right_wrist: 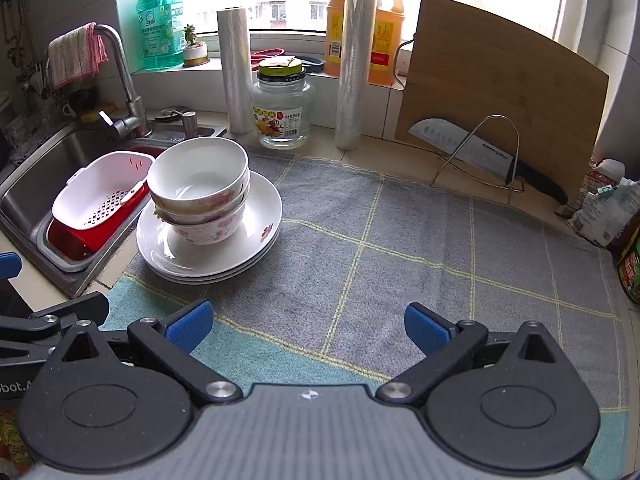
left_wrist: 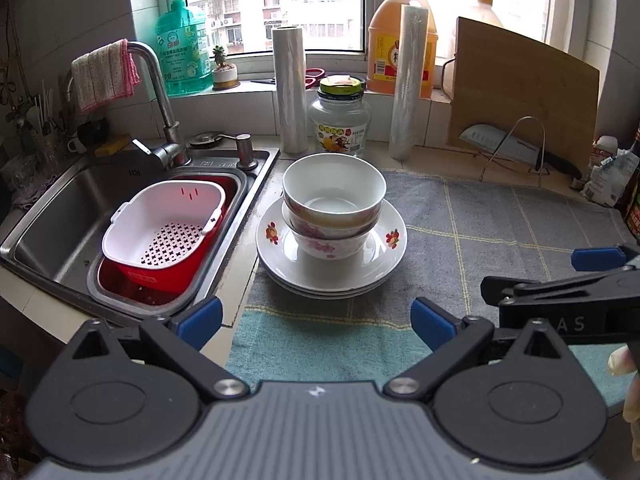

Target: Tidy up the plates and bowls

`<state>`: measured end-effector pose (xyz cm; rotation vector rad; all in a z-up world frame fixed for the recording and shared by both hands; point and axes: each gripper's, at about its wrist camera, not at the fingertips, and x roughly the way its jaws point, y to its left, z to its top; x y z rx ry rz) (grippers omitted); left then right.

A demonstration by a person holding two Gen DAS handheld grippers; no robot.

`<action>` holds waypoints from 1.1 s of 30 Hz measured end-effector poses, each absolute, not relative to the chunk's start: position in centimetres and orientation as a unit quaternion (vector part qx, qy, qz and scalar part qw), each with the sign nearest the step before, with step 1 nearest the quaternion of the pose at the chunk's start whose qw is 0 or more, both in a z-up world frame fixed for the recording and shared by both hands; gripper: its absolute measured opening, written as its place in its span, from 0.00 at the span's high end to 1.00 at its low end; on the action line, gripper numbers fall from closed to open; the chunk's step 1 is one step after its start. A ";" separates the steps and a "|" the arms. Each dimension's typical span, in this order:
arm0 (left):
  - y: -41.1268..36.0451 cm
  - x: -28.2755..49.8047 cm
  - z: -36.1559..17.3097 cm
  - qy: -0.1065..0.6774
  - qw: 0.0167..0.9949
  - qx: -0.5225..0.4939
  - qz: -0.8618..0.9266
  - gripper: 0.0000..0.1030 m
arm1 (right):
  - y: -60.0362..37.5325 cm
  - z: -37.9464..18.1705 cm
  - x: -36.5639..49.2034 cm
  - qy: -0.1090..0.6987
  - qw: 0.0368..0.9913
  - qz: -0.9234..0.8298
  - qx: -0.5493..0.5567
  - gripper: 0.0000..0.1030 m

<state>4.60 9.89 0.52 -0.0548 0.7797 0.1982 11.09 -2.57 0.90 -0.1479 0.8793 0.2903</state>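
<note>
Stacked white bowls with pink flowers [left_wrist: 334, 208] [right_wrist: 199, 188] sit nested on a pile of white plates [left_wrist: 276, 248] [right_wrist: 262, 216] at the left edge of the grey checked mat [left_wrist: 500, 232] [right_wrist: 400, 240], beside the sink. My left gripper [left_wrist: 316, 320] is open and empty, held back from the pile over the mat's near edge. My right gripper [right_wrist: 308, 326] is also open and empty, above the mat to the right of the pile. In the left wrist view the right gripper's blue pads [left_wrist: 598, 259] show at the far right.
A steel sink [left_wrist: 52, 216] [right_wrist: 36, 168] holds a white colander [left_wrist: 160, 224] [right_wrist: 100, 196] in a red tub. A glass jar [left_wrist: 340, 120] [right_wrist: 282, 108], two film rolls [left_wrist: 289, 88] [right_wrist: 354, 64], a chopping board [left_wrist: 528, 96] [right_wrist: 504, 80] and a knife [right_wrist: 472, 152] in a wire rack stand behind. Packets [right_wrist: 608, 208] crowd the right edge.
</note>
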 end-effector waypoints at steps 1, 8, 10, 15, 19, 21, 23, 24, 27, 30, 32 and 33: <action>10.0 4.5 0.6 0.379 0.920 -0.031 0.098 0.03 | -2.7 1.0 10.9 0.423 0.893 0.139 -0.067 0.00; 10.4 3.9 1.1 0.376 0.920 -0.041 0.102 0.03 | -2.7 1.9 9.9 0.415 0.899 0.128 -0.056 0.00; 10.3 3.8 1.2 0.375 0.921 -0.038 0.100 0.03 | -2.8 2.0 9.7 0.413 0.900 0.124 -0.056 0.00; 10.0 4.0 1.1 0.375 0.922 -0.036 0.094 0.03 | -3.1 1.8 9.6 0.418 0.900 0.116 -0.049 0.00; 9.7 4.0 1.2 0.375 0.923 -0.034 0.086 0.03 | -3.4 1.6 9.6 0.421 0.899 0.110 -0.047 0.00; 9.7 4.0 1.2 0.374 0.923 -0.033 0.085 0.03 | -3.4 1.6 9.6 0.422 0.899 0.108 -0.045 0.00; 9.6 4.1 1.4 0.373 0.923 -0.033 0.084 0.03 | -3.5 1.7 9.6 0.420 0.900 0.107 -0.044 0.00; 9.6 4.1 1.4 0.372 0.924 -0.033 0.085 0.03 | -3.6 1.8 9.6 0.419 0.901 0.108 -0.043 0.00; 9.6 4.0 1.7 0.369 0.925 -0.033 0.085 0.03 | -3.6 2.0 9.5 0.412 0.904 0.108 -0.043 0.00; 9.5 3.9 1.9 0.365 0.926 -0.032 0.085 0.03 | -3.8 2.3 9.4 0.408 0.905 0.110 -0.041 0.00; 9.4 3.9 1.9 0.365 0.926 -0.031 0.086 0.03 | -3.8 2.3 9.4 0.407 0.906 0.110 -0.041 0.00; 9.4 3.9 1.9 0.365 0.927 -0.031 0.086 0.03 | -3.8 2.4 9.3 0.406 0.906 0.110 -0.042 0.00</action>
